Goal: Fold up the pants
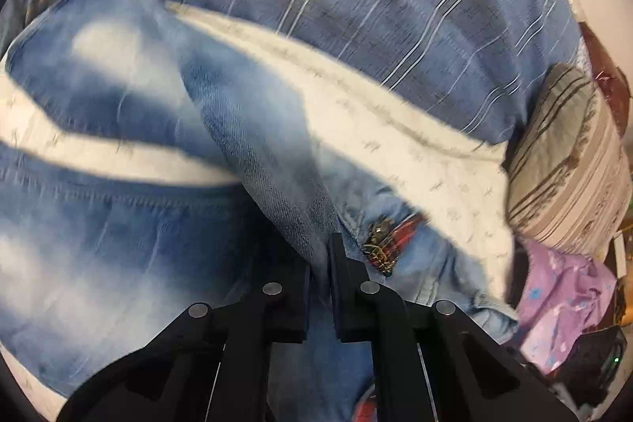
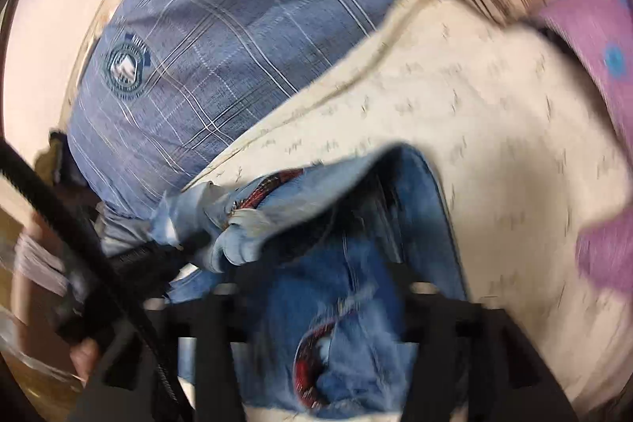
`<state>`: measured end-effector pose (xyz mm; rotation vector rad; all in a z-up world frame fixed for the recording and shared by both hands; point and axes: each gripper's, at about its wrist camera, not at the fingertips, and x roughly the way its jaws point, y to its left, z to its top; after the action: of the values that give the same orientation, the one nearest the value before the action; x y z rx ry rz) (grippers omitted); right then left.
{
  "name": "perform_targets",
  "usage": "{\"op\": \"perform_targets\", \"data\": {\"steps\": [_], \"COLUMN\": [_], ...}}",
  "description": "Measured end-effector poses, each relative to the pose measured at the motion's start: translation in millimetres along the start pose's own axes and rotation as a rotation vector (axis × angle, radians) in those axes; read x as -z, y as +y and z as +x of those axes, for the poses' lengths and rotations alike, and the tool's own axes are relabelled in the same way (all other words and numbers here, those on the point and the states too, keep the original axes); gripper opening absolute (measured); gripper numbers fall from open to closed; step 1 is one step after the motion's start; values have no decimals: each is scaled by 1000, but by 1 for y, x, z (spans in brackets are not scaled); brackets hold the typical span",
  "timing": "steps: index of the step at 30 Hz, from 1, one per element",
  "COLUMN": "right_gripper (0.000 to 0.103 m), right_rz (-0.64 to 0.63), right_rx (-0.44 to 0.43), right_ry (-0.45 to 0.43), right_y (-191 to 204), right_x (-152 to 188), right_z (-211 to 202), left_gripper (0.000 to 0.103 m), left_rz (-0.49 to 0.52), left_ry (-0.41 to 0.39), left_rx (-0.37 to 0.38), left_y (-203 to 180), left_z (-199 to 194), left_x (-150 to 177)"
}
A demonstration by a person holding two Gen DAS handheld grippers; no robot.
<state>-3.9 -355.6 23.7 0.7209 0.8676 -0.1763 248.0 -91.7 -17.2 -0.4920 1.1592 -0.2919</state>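
The pants are faded blue jeans [image 1: 118,236] with a red plaid trim, lying on a cream patterned sheet [image 1: 415,153]. In the left wrist view my left gripper [image 1: 318,263] is shut on a fold of the denim, which rises between the two pads. In the right wrist view the jeans [image 2: 336,303] bunch between and over my right gripper [image 2: 320,295]; the view is blurred and cloth hides the fingertips, so its closure is unclear. The left gripper [image 2: 178,248] also shows there, clamped on the waist end.
The person's blue striped shirt [image 1: 356,6] fills the space beyond the bed edge. A striped pillow [image 1: 565,165] and a purple cloth [image 1: 561,303] lie at the right. In the right wrist view, the purple cloth [image 2: 593,66] is at the right.
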Motion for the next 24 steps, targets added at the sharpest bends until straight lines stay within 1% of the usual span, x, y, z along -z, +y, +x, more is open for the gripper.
{"op": "perform_targets", "data": {"steps": [3, 5, 8, 10, 13, 15, 17, 18, 20, 21, 22, 23, 24], "right_gripper": [57, 57, 57, 57, 57, 57, 57, 57, 57, 57, 52, 46, 40], "right_rz": [80, 130, 138, 164, 229, 244, 236, 228, 197, 189, 177, 161, 124], "right_rx": [-80, -104, -115, -102, -132, -130, -158, -170, -124, -106, -87, -65, -22], "right_ry": [58, 47, 57, 43, -25, -40, 6, 49, 136, 162, 182, 184, 179], "right_y": [-13, -19, -19, -21, -31, -36, -33, -30, -21, -18, -14, -11, -5], "right_x": [9, 11, 11, 13, 11, 11, 11, 13, 17, 19, 20, 19, 17], "right_z": [5, 4, 8, 8, -4, -7, 2, 12, 33, 41, 49, 52, 54], "left_gripper": [7, 7, 7, 7, 7, 7, 7, 7, 7, 7, 7, 7, 7], "left_rz": [-58, -49, -31, -23, -22, -26, -26, -23, -20, -20, -20, -22, -25], "left_ry": [33, 24, 13, 11, 10, 15, 18, 14, 12, 12, 12, 14, 16], "left_rx": [24, 28, 14, 7, -1, -7, -9, -9, -7, -3, -2, -1, 4], "left_y": [19, 19, 14, 12, 9, 7, 6, 5, 4, 4, 4, 4, 4], "left_z": [1, 0, 1, 1, 4, 8, 11, 10, 10, 9, 9, 9, 8], "left_x": [8, 8, 6, 5, 2, 2, 1, 1, 1, 1, 1, 1, 0]}}
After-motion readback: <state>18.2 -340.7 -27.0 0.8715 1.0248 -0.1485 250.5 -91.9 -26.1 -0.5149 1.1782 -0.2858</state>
